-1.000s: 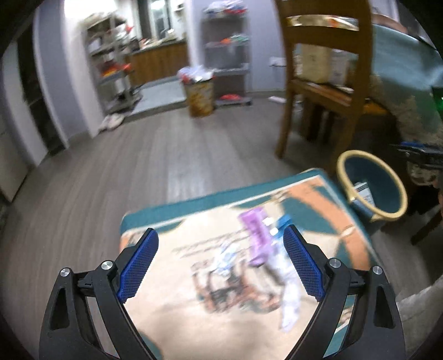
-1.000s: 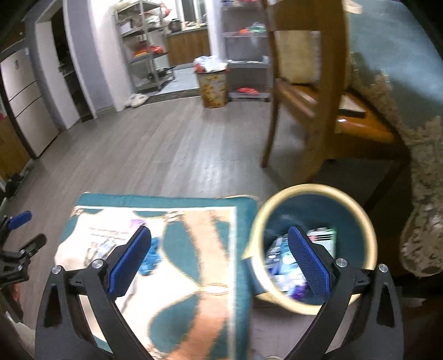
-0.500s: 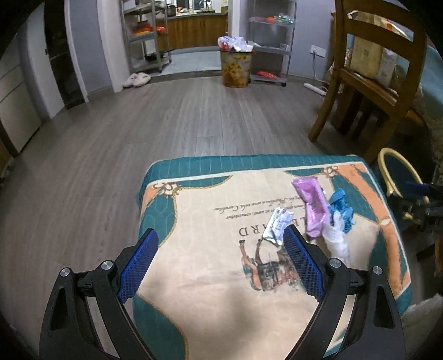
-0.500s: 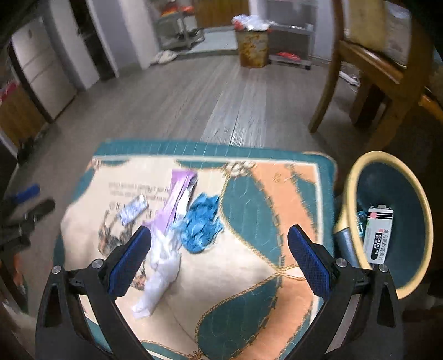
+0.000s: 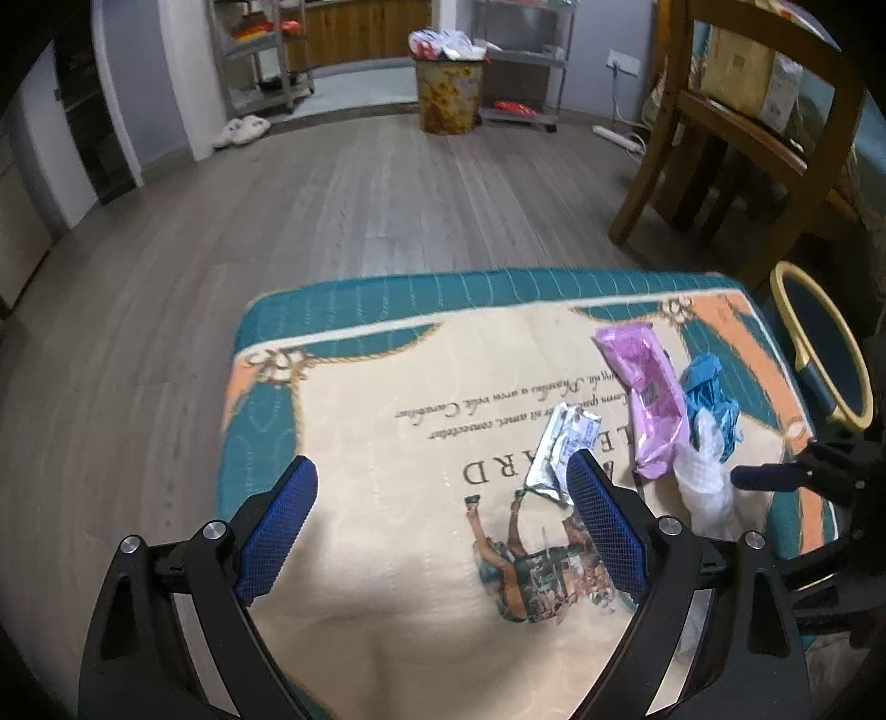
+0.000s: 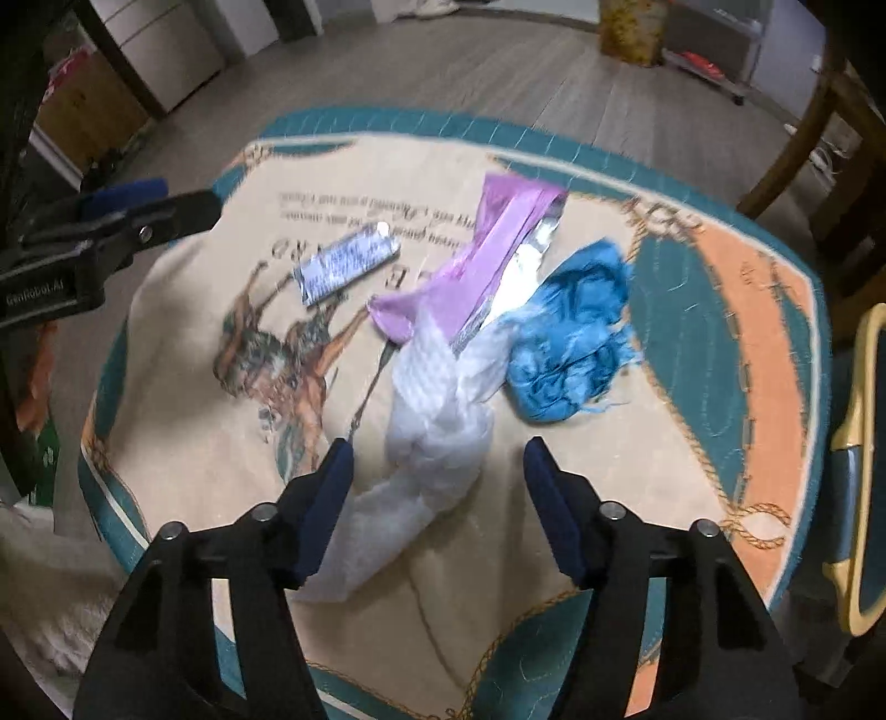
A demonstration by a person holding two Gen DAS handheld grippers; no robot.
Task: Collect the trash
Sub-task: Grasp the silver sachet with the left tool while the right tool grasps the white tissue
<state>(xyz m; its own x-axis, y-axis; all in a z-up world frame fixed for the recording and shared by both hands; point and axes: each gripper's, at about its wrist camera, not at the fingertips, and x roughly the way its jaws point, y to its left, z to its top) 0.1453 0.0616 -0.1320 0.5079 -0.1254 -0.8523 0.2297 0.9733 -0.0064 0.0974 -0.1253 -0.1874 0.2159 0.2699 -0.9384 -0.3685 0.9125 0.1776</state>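
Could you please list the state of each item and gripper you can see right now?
White tissue: crumpled, on the mat, between the right jaws.
Blue rag: bunched, touching the tissue.
Purple wrapper: torn open, lying flat.
Silver wrapper: flattened, lying apart.
Bin: upright beside the mat.
Right gripper: closing, not yet gripping.
Left gripper: open, empty.

grey wood-plank floor (image 5: 343,210) runs back to pale grey walls (image 5: 183,83). metal shelf racks (image 5: 260,50) stand along the far wall beside wooden cabinets (image 5: 354,33). a wooden chair (image 5: 736,138) stands at right. white slippers (image 5: 241,130) lie near the wall, and a power strip (image 5: 617,137) rests on the floor.
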